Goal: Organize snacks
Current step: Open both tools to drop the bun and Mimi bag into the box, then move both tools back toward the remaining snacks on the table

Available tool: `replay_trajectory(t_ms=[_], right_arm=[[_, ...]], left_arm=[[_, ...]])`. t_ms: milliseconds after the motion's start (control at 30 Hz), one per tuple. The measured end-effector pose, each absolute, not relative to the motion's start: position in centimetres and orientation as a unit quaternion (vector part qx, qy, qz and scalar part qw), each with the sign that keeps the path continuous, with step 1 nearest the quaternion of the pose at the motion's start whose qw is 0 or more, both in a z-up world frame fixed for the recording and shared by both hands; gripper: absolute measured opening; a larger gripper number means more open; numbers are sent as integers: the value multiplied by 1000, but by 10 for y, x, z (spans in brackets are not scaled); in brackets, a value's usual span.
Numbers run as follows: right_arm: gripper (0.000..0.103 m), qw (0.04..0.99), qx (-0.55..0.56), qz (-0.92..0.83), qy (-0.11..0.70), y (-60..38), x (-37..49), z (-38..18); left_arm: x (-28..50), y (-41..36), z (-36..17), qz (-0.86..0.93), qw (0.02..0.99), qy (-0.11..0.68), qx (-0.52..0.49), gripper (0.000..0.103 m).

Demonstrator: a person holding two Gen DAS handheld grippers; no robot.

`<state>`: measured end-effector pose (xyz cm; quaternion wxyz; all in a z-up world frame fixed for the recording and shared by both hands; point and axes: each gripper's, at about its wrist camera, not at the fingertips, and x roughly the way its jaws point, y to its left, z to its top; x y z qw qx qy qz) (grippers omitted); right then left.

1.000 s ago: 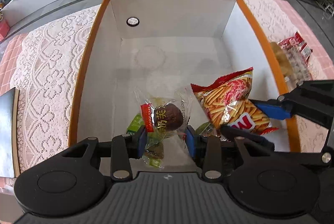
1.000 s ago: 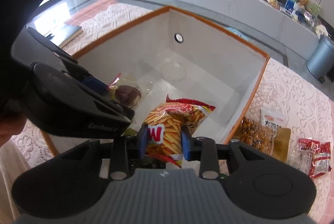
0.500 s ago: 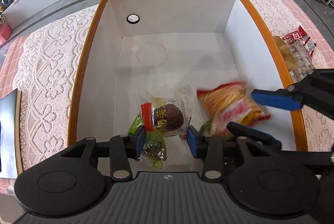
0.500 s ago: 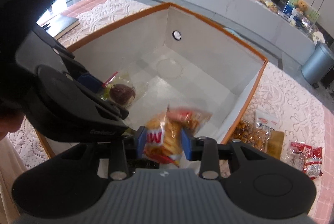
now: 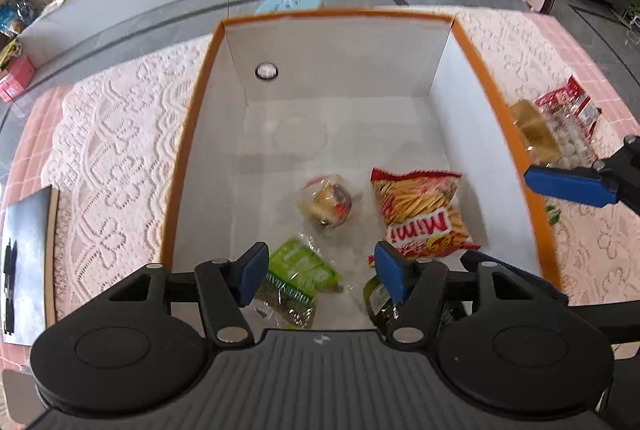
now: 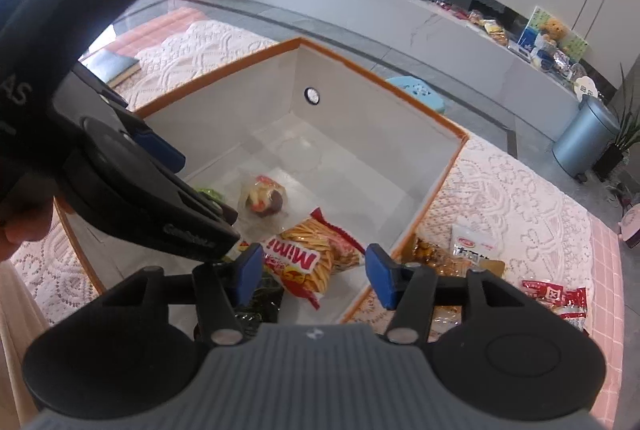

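The left gripper hangs over the near end of a white cardboard box with an orange rim; its blue-padded jaws have just been opening and now stand spread, pinching nothing. Beyond the gap between them, on the box floor, lies a clear-wrapped round brown pastry, free of both pads; its print is too blurred to read. Just ahead of the right-hand pad lies a red-and-yellow crisp bag printed "Mimi", showing stick-shaped snacks. Under the left-hand pad sits a green-labelled clear packet, its writing unreadable, and a dark green packet shows below the right-hand pad.

The right gripper has likewise just been opening; its jaws are parted with the "Mimi" bag lying on the box floor beyond the gap, touched by neither pad. The pastry rests further ahead and to the left.

Outside the box, to the right of the right gripper's jaws on a pink lace tablecloth, lie a clear bag of brown nuts, a white sachet with red lettering too small to read, and red-wrapped sweets.
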<state>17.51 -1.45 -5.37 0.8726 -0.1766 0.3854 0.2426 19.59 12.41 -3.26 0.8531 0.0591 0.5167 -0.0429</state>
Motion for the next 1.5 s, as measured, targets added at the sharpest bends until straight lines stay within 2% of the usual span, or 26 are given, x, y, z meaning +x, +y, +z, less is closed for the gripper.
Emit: replay_trajectory(t_ms=[67, 167, 533, 700, 900, 1067, 1500], right_arm=[[56, 879, -169, 235, 379, -19, 172, -49], [63, 893, -142, 235, 356, -33, 165, -38], [64, 951, -29, 168, 258, -112, 124, -6], [68, 967, 16, 105, 232, -153, 101, -4], [73, 970, 48, 40, 237, -194, 83, -17], [73, 967, 68, 12, 245, -231, 74, -34], [72, 958, 70, -9, 278, -269, 71, -85]], left_arm=[[192, 122, -24, -41, 861, 503, 60, 72], [185, 116, -9, -35, 877, 476, 61, 72], [138, 67, 42, -68, 935, 343, 59, 72], [120, 38, 47, -88, 943, 314, 63, 72], [113, 6, 34, -119, 937, 327, 27, 72], [109, -20, 12, -143, 922, 360, 3, 72], [100, -51, -26, -138, 919, 368, 42, 72]])
